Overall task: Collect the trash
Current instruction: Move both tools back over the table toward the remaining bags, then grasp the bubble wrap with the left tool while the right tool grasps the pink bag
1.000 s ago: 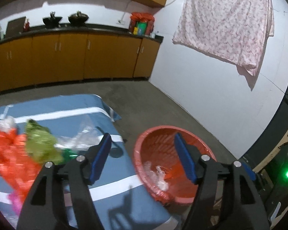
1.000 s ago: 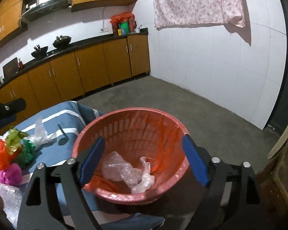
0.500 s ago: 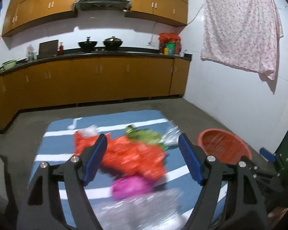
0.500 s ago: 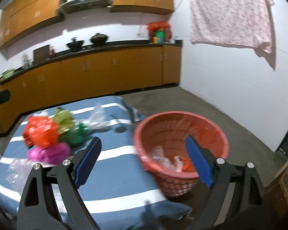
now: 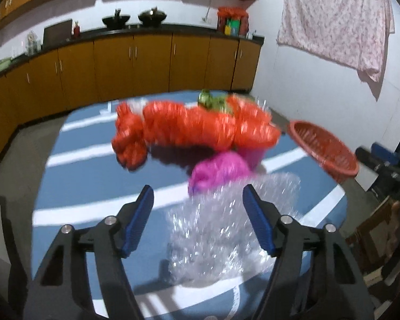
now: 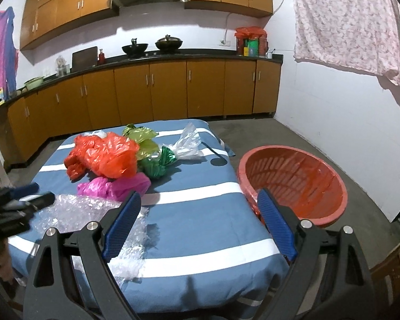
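Note:
Trash lies on a blue striped table (image 6: 200, 221): an orange plastic bag (image 6: 106, 156), a pink bag (image 6: 114, 188), green wrappers (image 6: 157, 162), a clear bag (image 6: 188, 144) and a bubble wrap sheet (image 6: 74, 213). A red basket (image 6: 293, 184) stands right of the table. My left gripper (image 5: 198, 208) is open and empty just above the bubble wrap (image 5: 226, 226), with the pink bag (image 5: 218, 170) and orange bag (image 5: 194, 128) beyond. My right gripper (image 6: 200, 213) is open and empty over the table's near edge, left of the basket.
Wooden kitchen cabinets (image 6: 160, 90) with a dark counter and woks run along the back wall. A floral cloth (image 6: 346, 24) hangs on the white right wall. Bare concrete floor surrounds the table. A wooden chair edge (image 5: 381, 229) sits at the right.
My left gripper swung left from the basket and dropped toward the bubble wrap. My right gripper pulled back from above the basket to the table's near edge. Both stayed open.

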{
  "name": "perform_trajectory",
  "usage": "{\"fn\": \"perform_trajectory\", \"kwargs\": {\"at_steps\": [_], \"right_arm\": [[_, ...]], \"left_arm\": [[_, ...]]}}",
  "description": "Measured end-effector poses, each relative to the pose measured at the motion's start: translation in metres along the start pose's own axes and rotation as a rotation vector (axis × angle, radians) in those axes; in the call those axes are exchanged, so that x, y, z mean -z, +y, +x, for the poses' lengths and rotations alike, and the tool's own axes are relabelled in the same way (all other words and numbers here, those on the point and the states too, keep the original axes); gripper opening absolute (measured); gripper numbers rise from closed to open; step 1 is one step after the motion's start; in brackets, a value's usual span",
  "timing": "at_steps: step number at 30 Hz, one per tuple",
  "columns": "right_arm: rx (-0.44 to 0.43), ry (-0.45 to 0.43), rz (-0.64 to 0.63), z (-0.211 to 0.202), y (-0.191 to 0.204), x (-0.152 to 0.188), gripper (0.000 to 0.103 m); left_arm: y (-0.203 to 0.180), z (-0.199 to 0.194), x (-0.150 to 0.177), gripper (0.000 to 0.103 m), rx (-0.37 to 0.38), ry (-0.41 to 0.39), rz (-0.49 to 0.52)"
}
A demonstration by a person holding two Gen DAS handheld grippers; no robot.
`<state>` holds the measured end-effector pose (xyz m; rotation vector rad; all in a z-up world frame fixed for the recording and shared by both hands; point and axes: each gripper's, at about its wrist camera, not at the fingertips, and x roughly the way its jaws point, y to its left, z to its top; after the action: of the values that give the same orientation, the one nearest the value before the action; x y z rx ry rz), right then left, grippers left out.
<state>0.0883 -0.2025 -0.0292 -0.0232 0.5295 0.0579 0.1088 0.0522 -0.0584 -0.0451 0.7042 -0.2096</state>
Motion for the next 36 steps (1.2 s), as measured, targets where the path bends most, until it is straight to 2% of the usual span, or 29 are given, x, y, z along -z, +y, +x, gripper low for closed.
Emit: {"fn": "perform_trajectory", "kwargs": {"at_steps": [4, 7, 9, 12, 17, 22, 30, 36], "right_arm": [[0.003, 0.004, -0.007, -0.002, 0.002, 0.003, 0.089], [0.005, 0.006, -0.012, -0.003, 0.006, 0.004, 0.089], [0.004, 0.008, -0.014, -0.003, 0.008, 0.004, 0.089], [-0.001, 0.008, -0.021, -0.003, 0.013, 0.004, 0.089], [-0.026, 0.003, -0.034, -0.003, 0.025, 0.002, 0.089], [-0.068, 0.005, -0.054, 0.000, 0.046, 0.002, 0.089], [-0.149, 0.035, -0.081, 0.014, 0.094, 0.006, 0.089], [-0.151, 0.066, -0.073, 0.036, 0.126, 0.010, 0.088]], "left_arm": [[0.004, 0.014, 0.012, 0.062, 0.008, 0.030, -0.002], [0.002, 0.020, 0.013, 0.041, 0.032, 0.045, 0.009], [-0.001, 0.021, 0.013, 0.018, 0.049, 0.051, 0.020], [-0.005, 0.014, 0.015, 0.011, 0.074, 0.033, 0.043], [-0.001, -0.003, 0.018, 0.009, 0.067, 0.002, 0.057], [0.030, -0.036, 0.026, 0.008, 0.025, -0.047, 0.011], [0.100, -0.091, 0.039, 0.008, -0.133, -0.126, -0.105], [0.132, -0.096, 0.033, 0.008, -0.249, -0.155, -0.205]]}}
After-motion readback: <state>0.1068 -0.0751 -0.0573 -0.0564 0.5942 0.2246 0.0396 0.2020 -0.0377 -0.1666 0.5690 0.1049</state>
